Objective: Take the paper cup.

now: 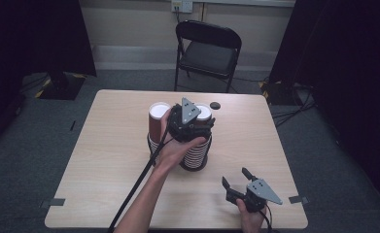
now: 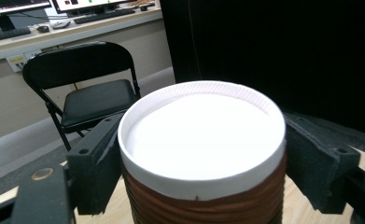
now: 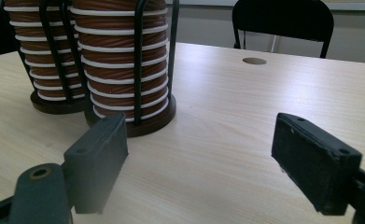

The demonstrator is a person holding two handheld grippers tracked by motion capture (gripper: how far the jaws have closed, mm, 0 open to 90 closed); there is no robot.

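High view: table (image 1: 110, 160) mid-frame, two cup stacks at its centre, left stack (image 1: 157, 121) and right stack (image 1: 197, 150) side by side in a dark holder. Left gripper (image 1: 190, 121) sits over the right stack's top, hand (image 1: 175, 148) wrapped beneath it, cable running to bottom edge. Right gripper (image 1: 236, 180) at lower right, jaws spread, holding nothing, well apart from the stacks. Chair (image 1: 208, 51) at top centre, small hole (image 1: 215, 105) in the table near the far edge. Left gripper view: top cup (image 2: 202, 149) centre frame, white rim, ribbed brown wall, jaws on either side touching its sides, pinching it. Right gripper view: jaws wide apart over bare wood; both stacks at upper left, each inside black wire rods (image 3: 138, 56) on a round base (image 3: 138, 122).
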